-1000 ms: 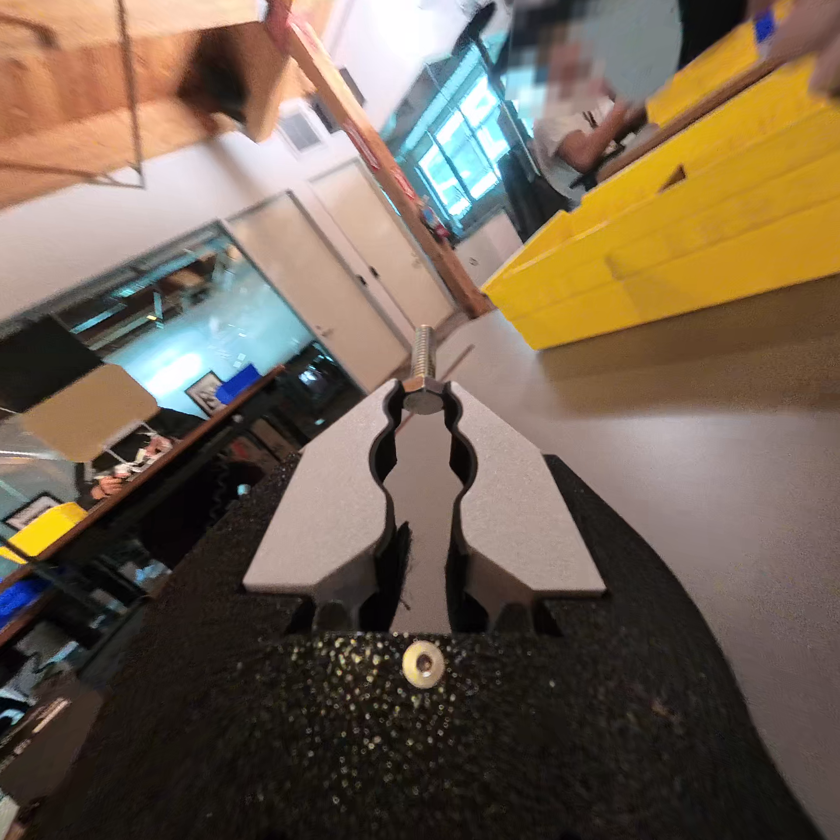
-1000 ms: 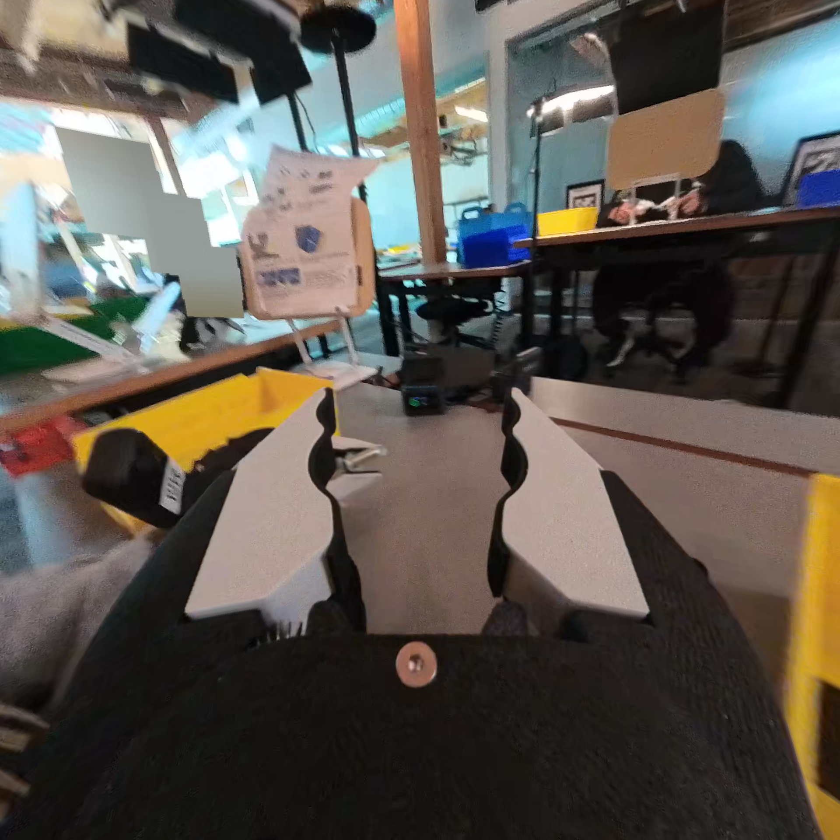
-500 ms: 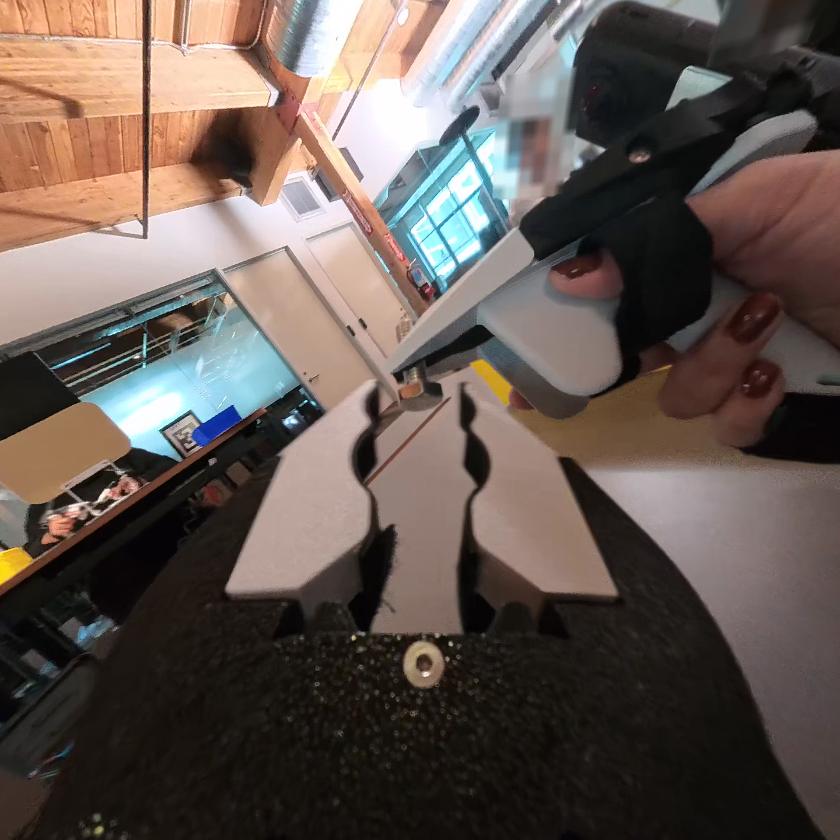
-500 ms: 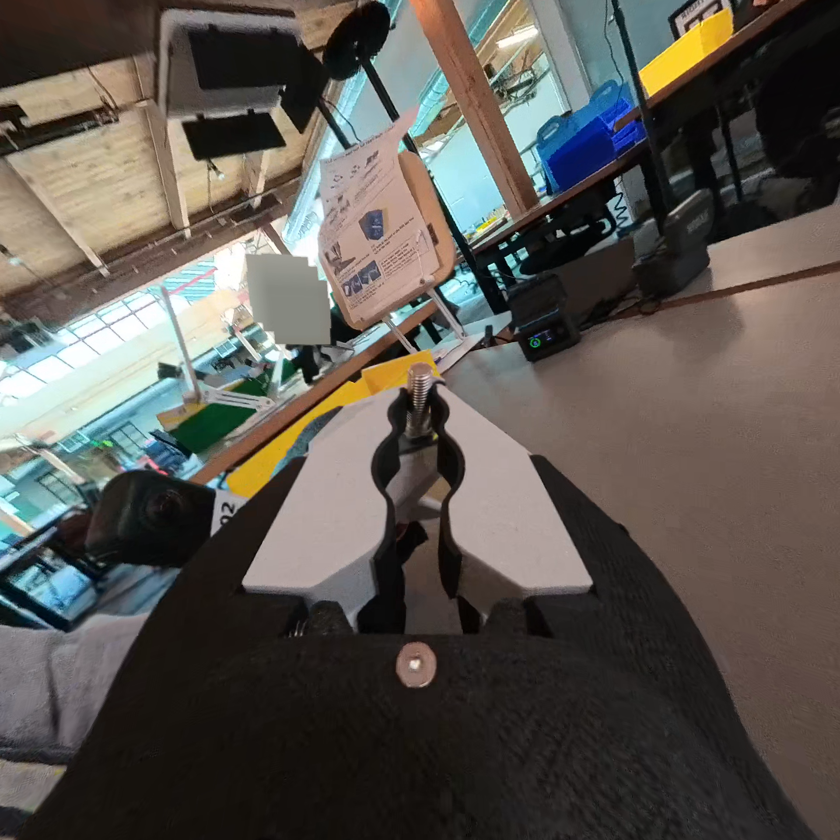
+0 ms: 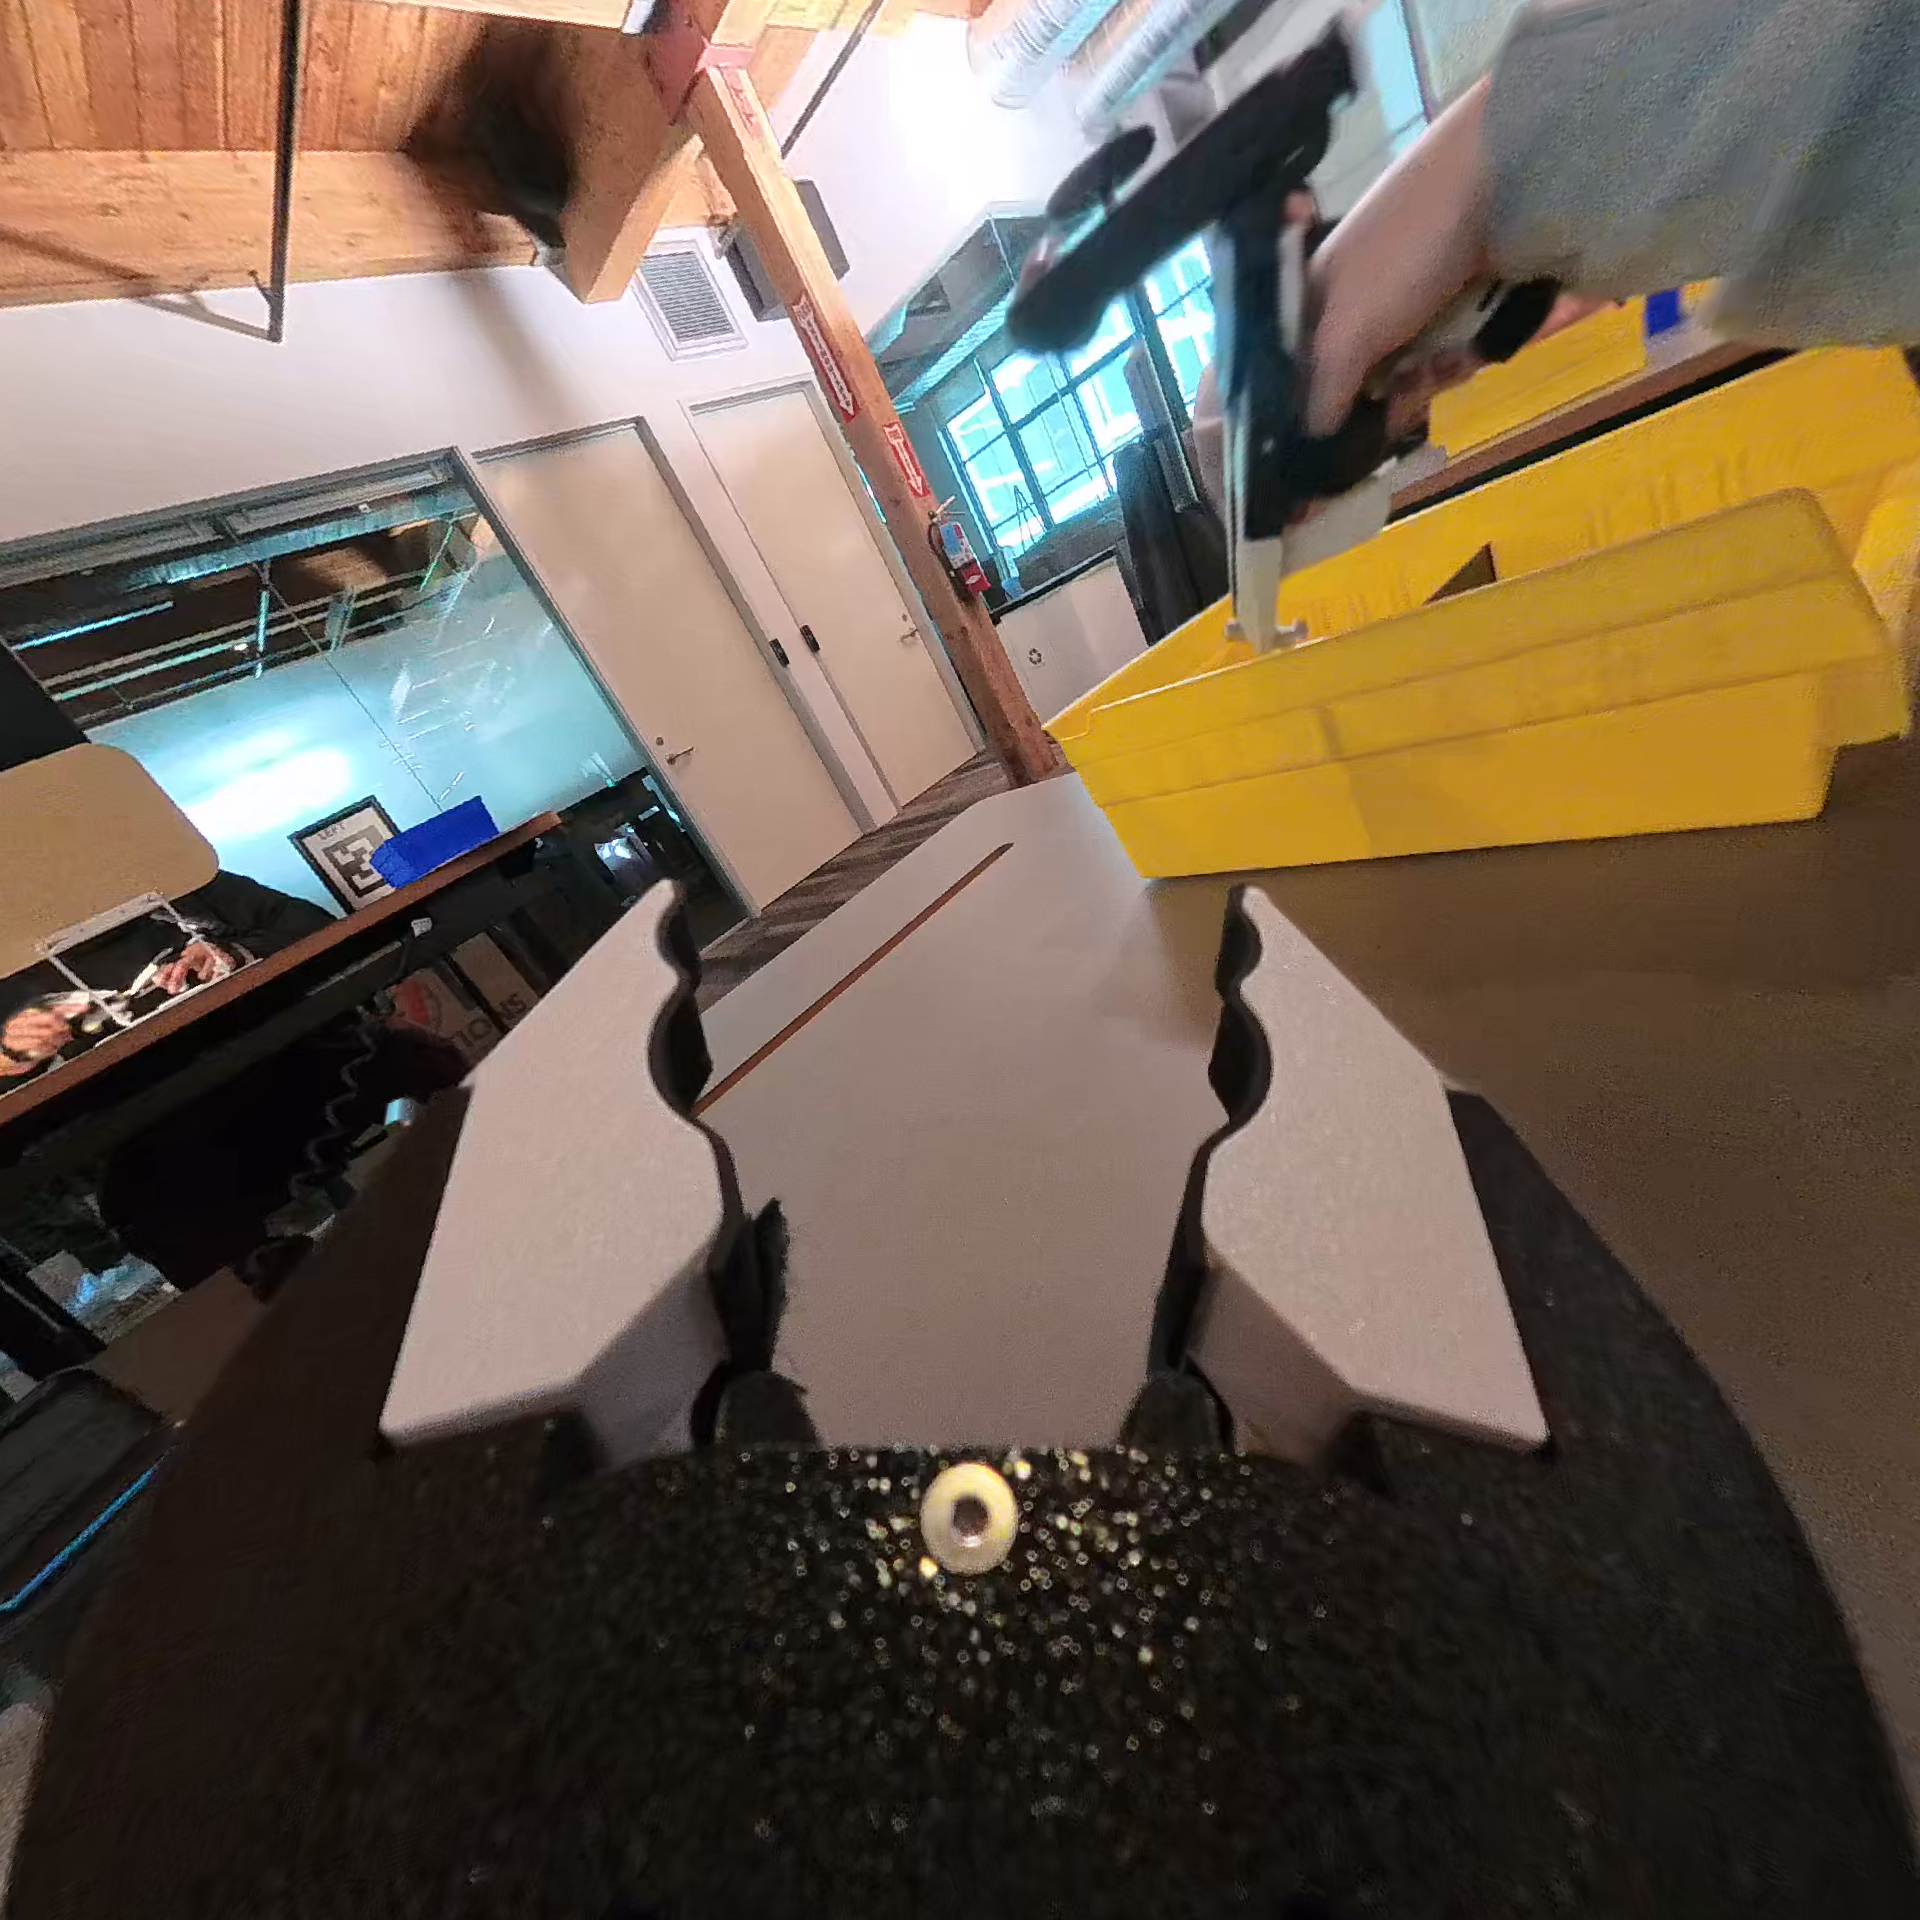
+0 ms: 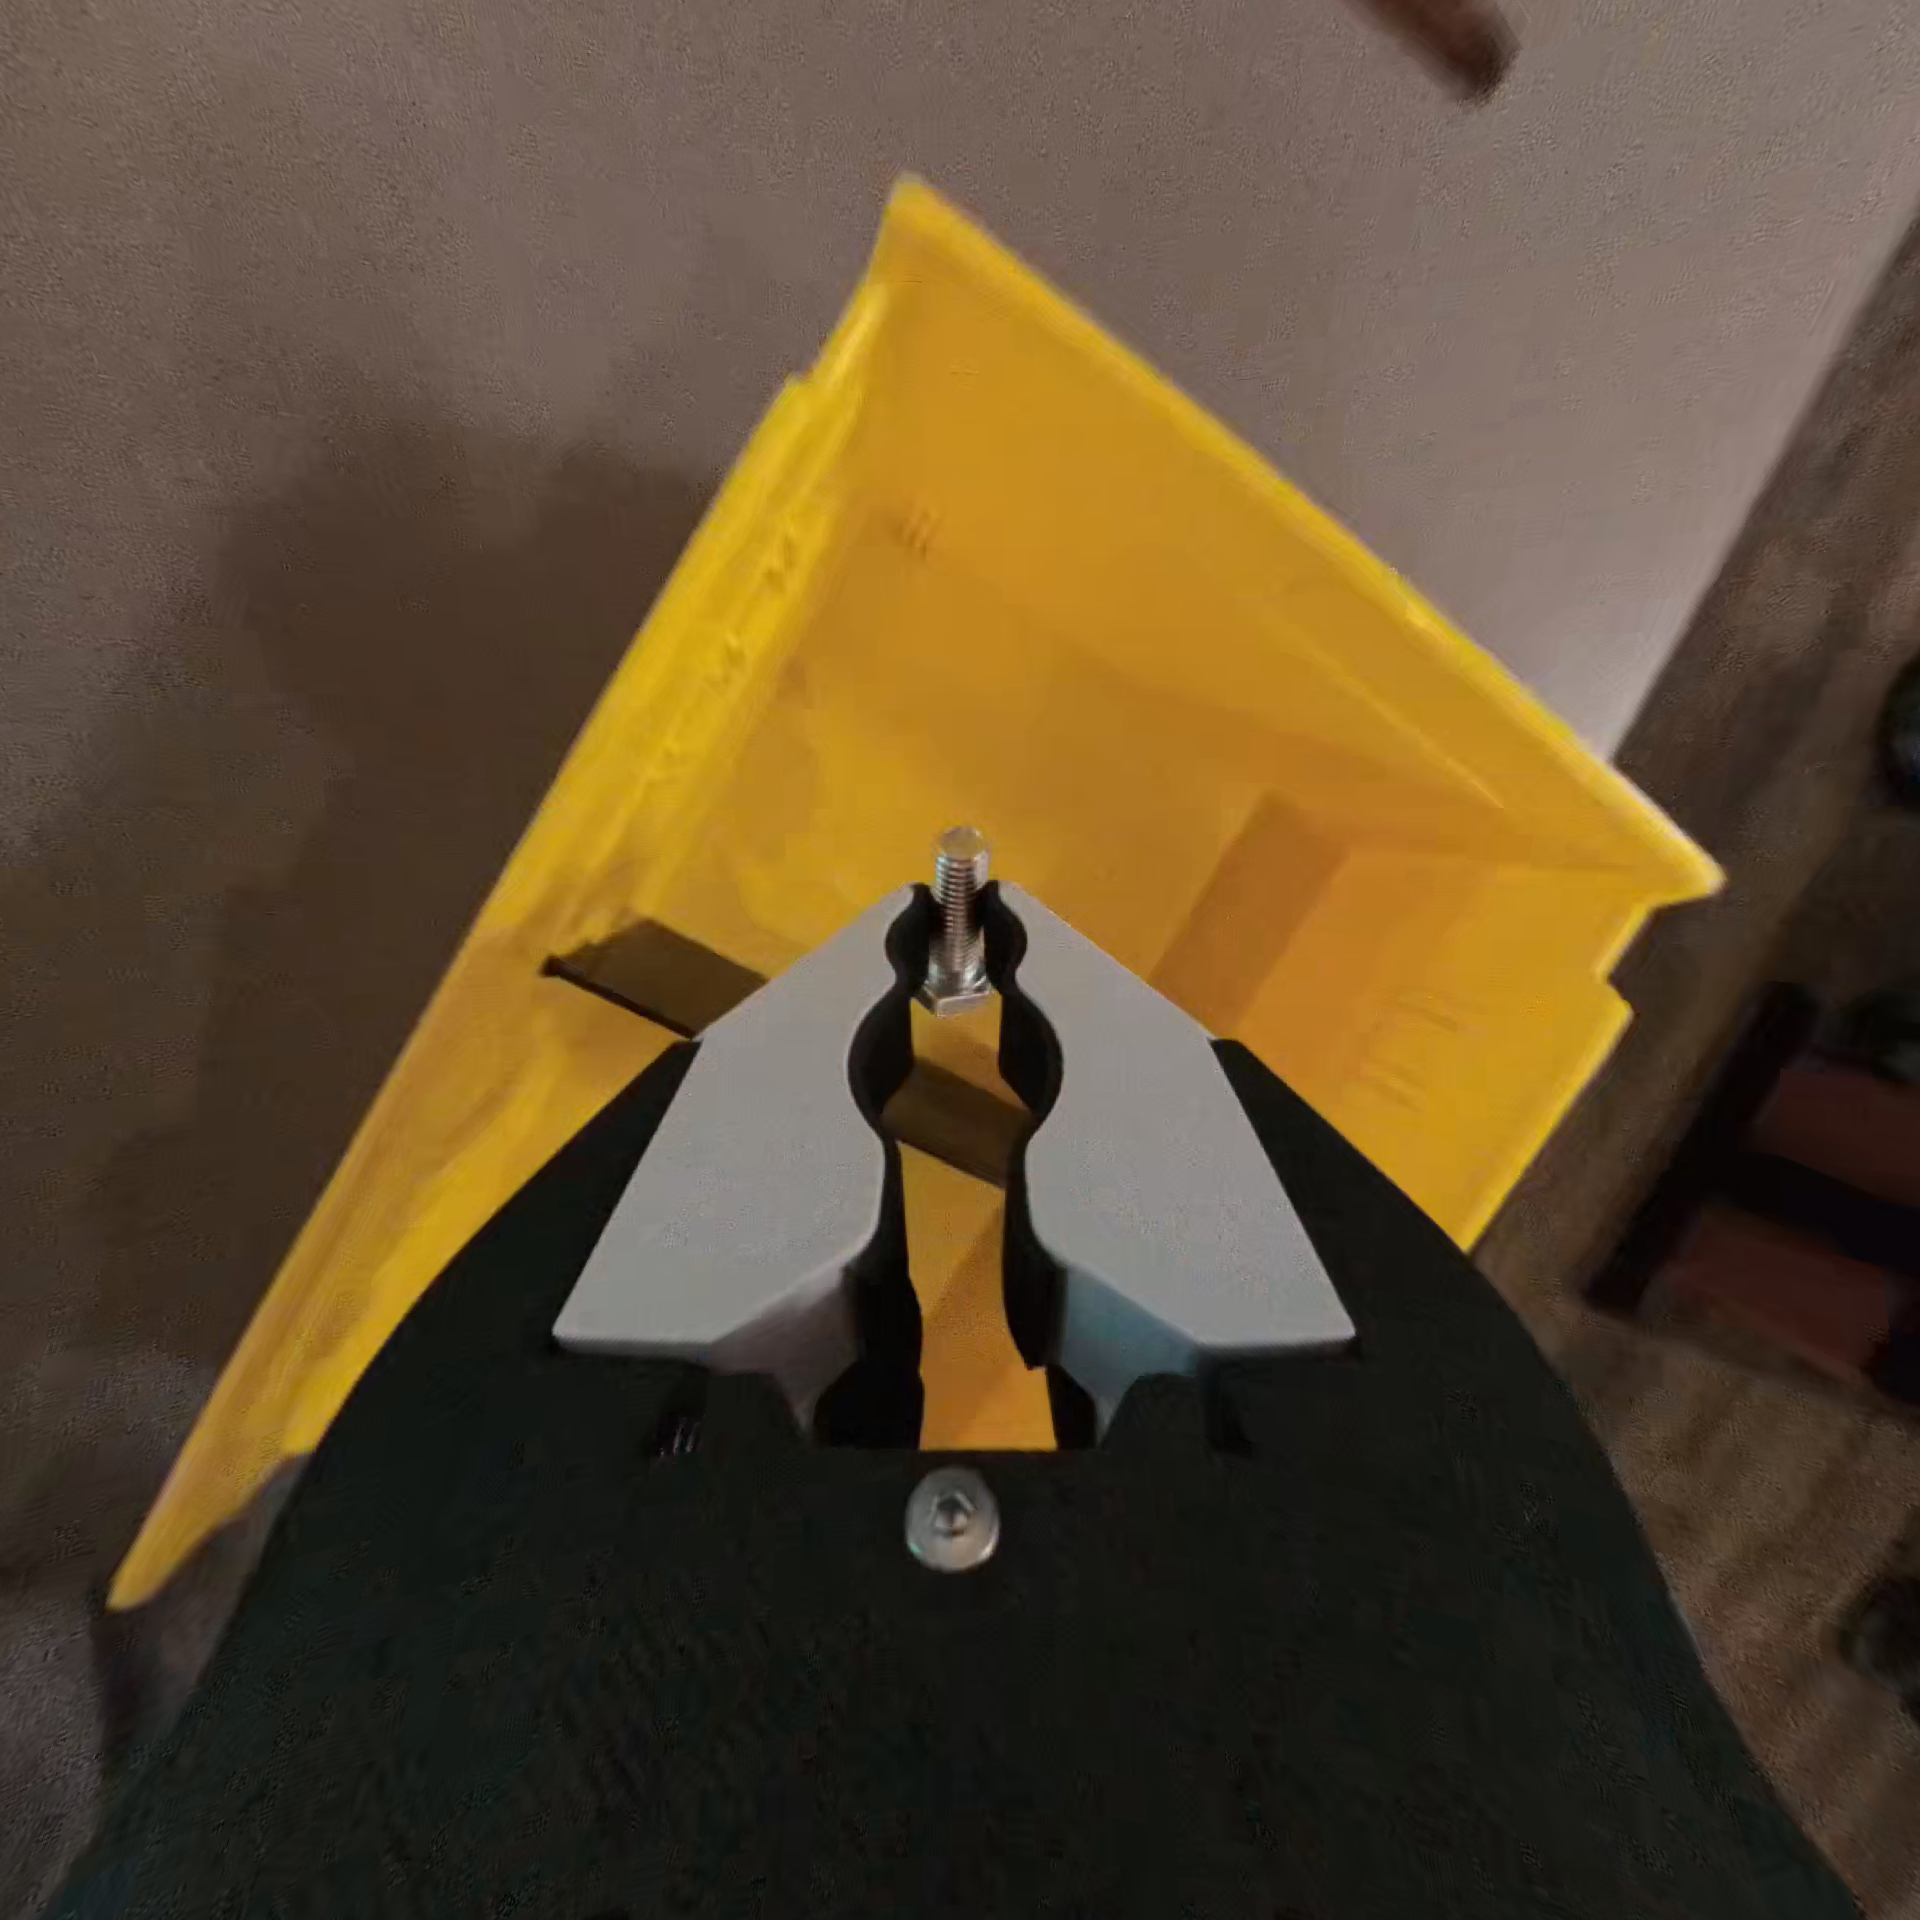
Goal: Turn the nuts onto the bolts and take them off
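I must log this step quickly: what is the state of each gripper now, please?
Left gripper: open, fingers wide apart, holding nothing.
Right gripper: closed on the bolt, above the yellow bin.

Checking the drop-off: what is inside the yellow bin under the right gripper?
The yellow bin shows bare floor and dark wall slots. The right gripper, shut on the bolt, covers the bin's near part, so anything there is hidden.

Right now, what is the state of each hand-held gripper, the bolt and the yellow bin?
Left hand-held gripper: open, empty, above the grey table.
Right hand-held gripper: shut on the bolt, over the bin.
Silver threaded steel bolt: clamped, no nut on the visible thread.
Yellow plastic bin: open-topped, visible part empty.
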Demonstrator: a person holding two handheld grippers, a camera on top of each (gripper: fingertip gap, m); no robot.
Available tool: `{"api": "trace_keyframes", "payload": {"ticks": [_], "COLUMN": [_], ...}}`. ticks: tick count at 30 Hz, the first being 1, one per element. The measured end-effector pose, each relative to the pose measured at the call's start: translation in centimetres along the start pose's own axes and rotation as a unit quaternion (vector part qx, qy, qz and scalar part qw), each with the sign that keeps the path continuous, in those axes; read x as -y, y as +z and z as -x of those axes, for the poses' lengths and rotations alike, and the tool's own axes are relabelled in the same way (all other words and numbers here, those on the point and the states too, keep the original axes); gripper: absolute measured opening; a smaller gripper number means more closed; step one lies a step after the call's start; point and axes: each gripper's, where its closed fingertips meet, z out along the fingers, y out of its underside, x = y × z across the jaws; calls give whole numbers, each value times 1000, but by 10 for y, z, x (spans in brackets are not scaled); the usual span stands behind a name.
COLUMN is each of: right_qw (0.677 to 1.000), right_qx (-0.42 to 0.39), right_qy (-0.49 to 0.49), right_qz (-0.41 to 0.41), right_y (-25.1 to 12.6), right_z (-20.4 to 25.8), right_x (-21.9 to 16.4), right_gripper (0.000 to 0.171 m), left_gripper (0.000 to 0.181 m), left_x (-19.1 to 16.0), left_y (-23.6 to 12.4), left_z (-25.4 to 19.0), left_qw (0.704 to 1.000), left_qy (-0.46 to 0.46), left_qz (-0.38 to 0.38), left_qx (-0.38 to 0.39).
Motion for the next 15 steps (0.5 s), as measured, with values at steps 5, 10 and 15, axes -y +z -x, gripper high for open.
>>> {"api": "trace_keyframes", "payload": {"ticks": [5,10,15], "right_qw": [987,986,998], "right_qx": [78,88,16], "right_qy": [-9,26,59], "right_qz": [141,140,-9], "right_y": [56,72,13], "right_z": [-5,-2,-9], "right_x": [-18,-17,14], "right_gripper": [9,24,28], "left_gripper": [97,96,93], "left_x": [-10,-13,-14], "left_y": [4,3,3], "left_z": [-2,4,7], "left_qw": [1000,1000,999], "left_qy": [6,-9,-22], "left_qz": [16,23,24], "left_qx": [-7,-2,5]}}
